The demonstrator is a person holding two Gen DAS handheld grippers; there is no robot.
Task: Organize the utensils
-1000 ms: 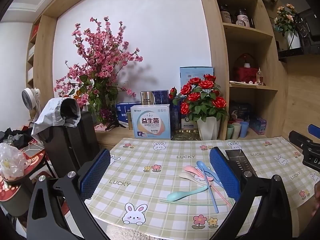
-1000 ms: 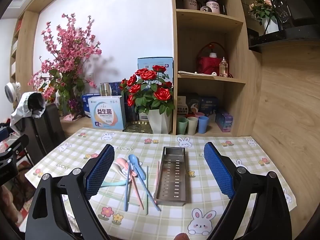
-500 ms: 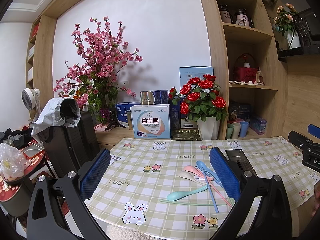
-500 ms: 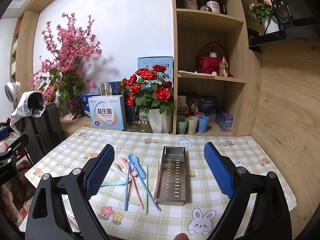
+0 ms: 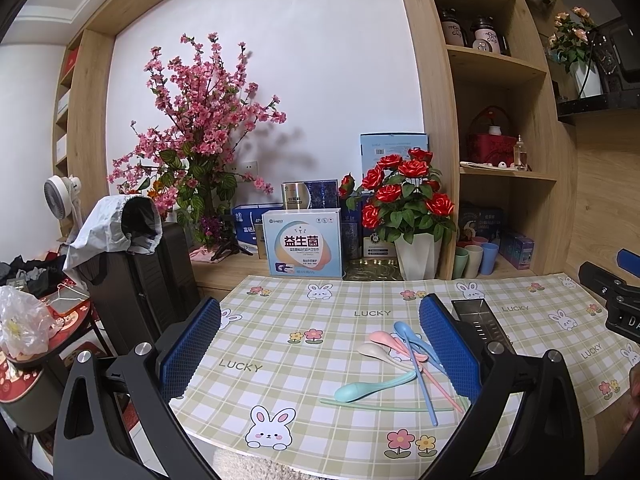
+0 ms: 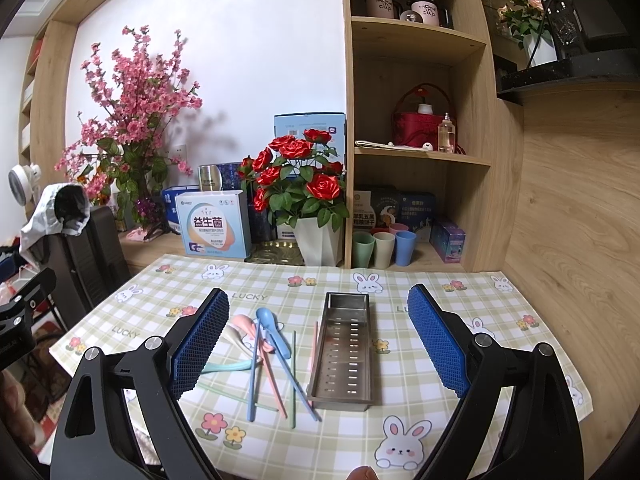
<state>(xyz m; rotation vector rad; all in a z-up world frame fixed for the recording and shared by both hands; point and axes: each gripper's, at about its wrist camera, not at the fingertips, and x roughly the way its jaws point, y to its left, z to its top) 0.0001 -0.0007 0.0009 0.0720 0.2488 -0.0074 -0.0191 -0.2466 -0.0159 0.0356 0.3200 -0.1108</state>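
A pile of pastel spoons and chopsticks (image 6: 264, 344) lies on the checked tablecloth (image 6: 440, 280), just left of an empty perforated steel tray (image 6: 346, 350). In the left wrist view the pile (image 5: 404, 364) holds a teal spoon (image 5: 372, 387), a blue spoon (image 5: 404, 330), and pink and cream spoons; the tray (image 5: 476, 320) is partly hidden behind the right finger. My left gripper (image 5: 316, 346) is open and empty, above the table's front left. My right gripper (image 6: 320, 344) is open and empty, held above the pile and tray.
A white vase of red roses (image 6: 304, 200), a white and blue box (image 6: 214, 228) and pastel cups (image 6: 384, 242) stand at the table's back by wooden shelves (image 6: 420, 156). A black chair with a grey jacket (image 5: 128, 248) stands left of the table.
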